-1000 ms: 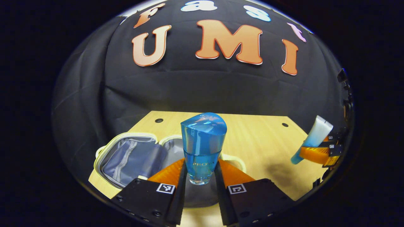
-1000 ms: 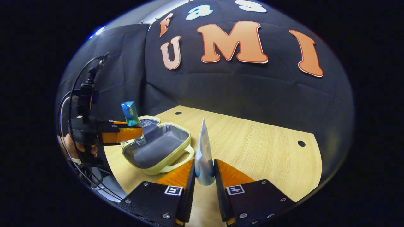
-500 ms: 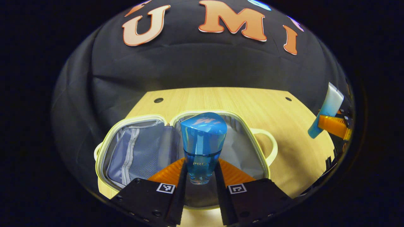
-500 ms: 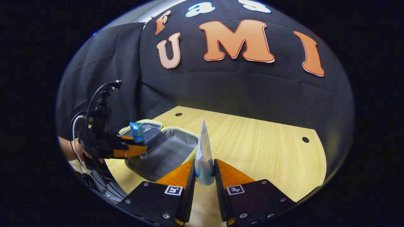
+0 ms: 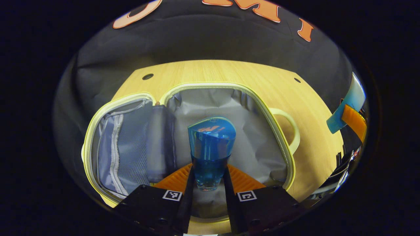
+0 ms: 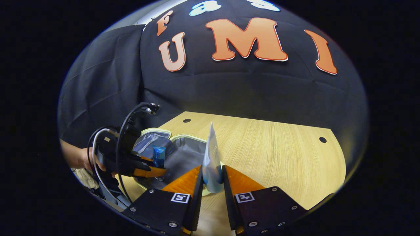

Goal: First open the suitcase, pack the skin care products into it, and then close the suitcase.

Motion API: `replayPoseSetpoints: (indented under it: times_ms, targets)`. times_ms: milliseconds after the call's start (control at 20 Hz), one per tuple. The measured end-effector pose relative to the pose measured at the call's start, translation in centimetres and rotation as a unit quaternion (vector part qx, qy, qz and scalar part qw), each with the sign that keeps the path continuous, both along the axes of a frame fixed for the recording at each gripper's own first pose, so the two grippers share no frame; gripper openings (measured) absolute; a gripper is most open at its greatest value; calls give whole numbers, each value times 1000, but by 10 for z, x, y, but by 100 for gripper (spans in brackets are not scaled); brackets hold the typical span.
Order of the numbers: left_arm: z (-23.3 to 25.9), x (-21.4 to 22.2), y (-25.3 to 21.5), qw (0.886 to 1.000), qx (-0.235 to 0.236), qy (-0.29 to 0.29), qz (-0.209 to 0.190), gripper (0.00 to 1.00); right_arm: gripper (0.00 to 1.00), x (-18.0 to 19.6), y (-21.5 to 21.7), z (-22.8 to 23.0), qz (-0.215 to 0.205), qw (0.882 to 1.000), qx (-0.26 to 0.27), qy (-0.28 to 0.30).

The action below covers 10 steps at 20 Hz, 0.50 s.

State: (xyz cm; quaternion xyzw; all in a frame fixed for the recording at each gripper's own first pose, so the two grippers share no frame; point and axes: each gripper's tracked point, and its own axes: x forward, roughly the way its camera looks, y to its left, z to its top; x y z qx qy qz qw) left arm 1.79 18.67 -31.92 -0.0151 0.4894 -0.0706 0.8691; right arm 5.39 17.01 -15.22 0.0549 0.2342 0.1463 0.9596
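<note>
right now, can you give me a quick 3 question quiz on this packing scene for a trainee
1. True or false: the suitcase lies open on the table.
2. What does the left tool grip? A) a white and blue tube B) a blue bottle C) the suitcase handle
3. Fill in: the right tool is shut on the ____.

Key
1. True; both grey-lined halves show.
2. B, the blue bottle, held above the suitcase's right half.
3. Tube: the white and blue tube, upright between both fingers.
</note>
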Motion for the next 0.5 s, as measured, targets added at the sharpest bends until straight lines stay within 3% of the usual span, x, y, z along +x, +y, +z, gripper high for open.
replayPoseSetpoints:
  times_ms: [500]
  targets:
    - [-33,21,-4,997,10,79,19,47,36,3,24,-7,-4,1000,12,20]
